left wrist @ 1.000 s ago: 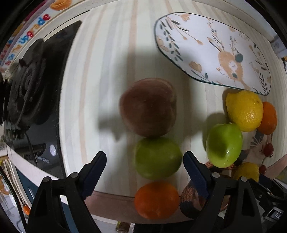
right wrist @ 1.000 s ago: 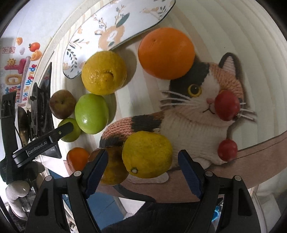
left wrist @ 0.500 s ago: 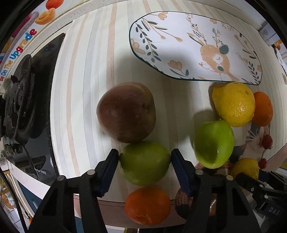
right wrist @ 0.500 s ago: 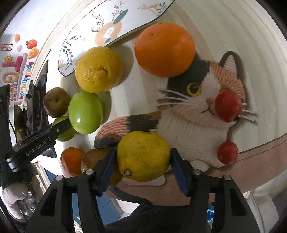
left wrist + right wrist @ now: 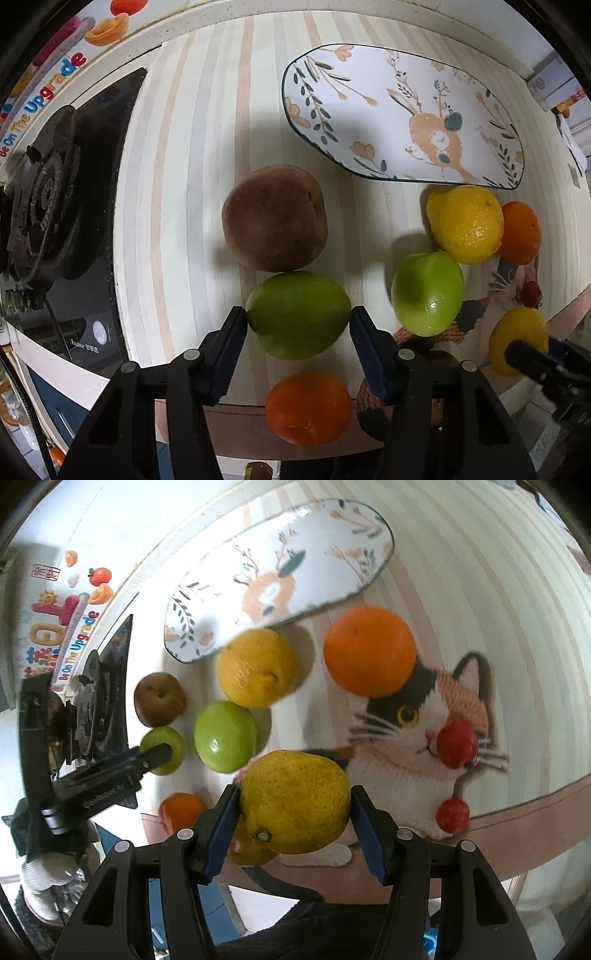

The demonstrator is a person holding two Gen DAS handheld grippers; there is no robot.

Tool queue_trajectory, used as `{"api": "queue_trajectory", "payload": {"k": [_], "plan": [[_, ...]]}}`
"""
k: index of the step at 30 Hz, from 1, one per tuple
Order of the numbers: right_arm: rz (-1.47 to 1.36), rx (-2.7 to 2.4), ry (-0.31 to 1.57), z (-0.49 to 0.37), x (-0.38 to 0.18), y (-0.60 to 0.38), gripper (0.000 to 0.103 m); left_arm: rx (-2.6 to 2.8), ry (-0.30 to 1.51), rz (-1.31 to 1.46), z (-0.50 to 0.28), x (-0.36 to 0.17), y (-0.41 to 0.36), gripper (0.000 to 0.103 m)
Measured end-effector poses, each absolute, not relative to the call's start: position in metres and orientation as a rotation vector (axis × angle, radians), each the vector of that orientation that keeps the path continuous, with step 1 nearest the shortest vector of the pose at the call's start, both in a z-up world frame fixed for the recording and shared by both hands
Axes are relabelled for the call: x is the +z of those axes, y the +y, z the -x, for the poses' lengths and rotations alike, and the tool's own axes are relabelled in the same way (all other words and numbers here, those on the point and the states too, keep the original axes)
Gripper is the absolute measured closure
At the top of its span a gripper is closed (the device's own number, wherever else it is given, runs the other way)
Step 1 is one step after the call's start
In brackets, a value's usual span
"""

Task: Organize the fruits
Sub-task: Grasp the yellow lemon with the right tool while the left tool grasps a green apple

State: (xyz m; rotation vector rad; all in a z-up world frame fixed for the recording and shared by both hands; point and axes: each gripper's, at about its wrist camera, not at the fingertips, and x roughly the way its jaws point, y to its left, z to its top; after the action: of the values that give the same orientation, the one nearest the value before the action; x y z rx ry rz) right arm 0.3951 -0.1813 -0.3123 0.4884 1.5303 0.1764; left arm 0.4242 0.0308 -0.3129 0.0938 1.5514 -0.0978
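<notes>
Blue-padded left gripper (image 5: 298,325) is clenching my round green apple (image 5: 298,314) at lower centre; right gripper (image 5: 294,806) is gripping a yellow lemon (image 5: 295,801).

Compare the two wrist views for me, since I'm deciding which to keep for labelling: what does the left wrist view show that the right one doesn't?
Only the left wrist view shows the left gripper closed on a green apple from between its pads, with a small orange unobstructed below.

Only the right wrist view shows the right gripper clamping a yellow lemon, the full cat mat and both red fruits.

Both show the deer plate, brown peach and second green apple.
</notes>
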Motion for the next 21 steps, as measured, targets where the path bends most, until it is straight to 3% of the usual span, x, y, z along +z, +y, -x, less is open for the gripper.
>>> {"api": "queue_trajectory", "payload": {"k": [21], "plan": [[-0.526,0.191,1.534,-0.409,-0.312,-0.188,0.041,-0.111,1.563,-0.055,-0.443,-0.328,0.036,0.043]]}}
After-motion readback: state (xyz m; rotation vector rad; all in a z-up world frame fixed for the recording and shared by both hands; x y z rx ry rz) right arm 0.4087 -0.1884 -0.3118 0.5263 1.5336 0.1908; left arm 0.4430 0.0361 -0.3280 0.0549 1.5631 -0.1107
